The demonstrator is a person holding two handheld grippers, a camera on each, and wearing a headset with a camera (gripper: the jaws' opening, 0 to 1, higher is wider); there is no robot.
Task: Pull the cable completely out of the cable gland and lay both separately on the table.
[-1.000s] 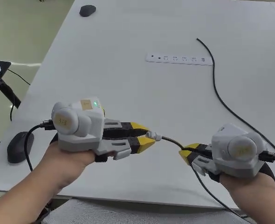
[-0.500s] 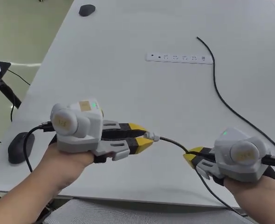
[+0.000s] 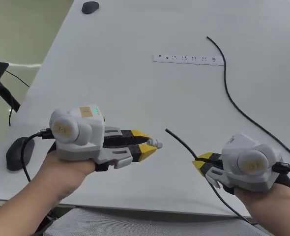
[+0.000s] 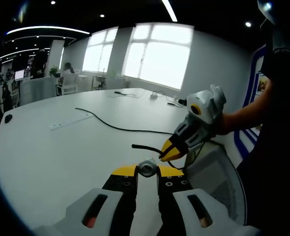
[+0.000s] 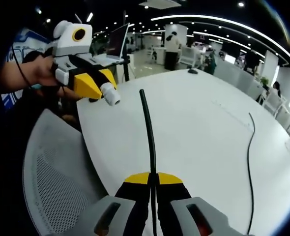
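My left gripper is shut on a small grey cable gland, held above the near part of the white table. The gland also shows in the right gripper view, at the tip of the left gripper. My right gripper is shut on a thin black cable. The cable's free end sticks up and out, clear of the gland by a short gap. In the left gripper view the right gripper and the cable sit just beyond the gland.
A white power strip lies across the middle of the table with its black cord trailing to the right edge. A dark mouse rests at the far left corner. A grey chair seat is below the table's near edge.
The cable has come out of the gland. One second ago its end sat in the gland; now the right gripper has drawn back and a gap separates them.
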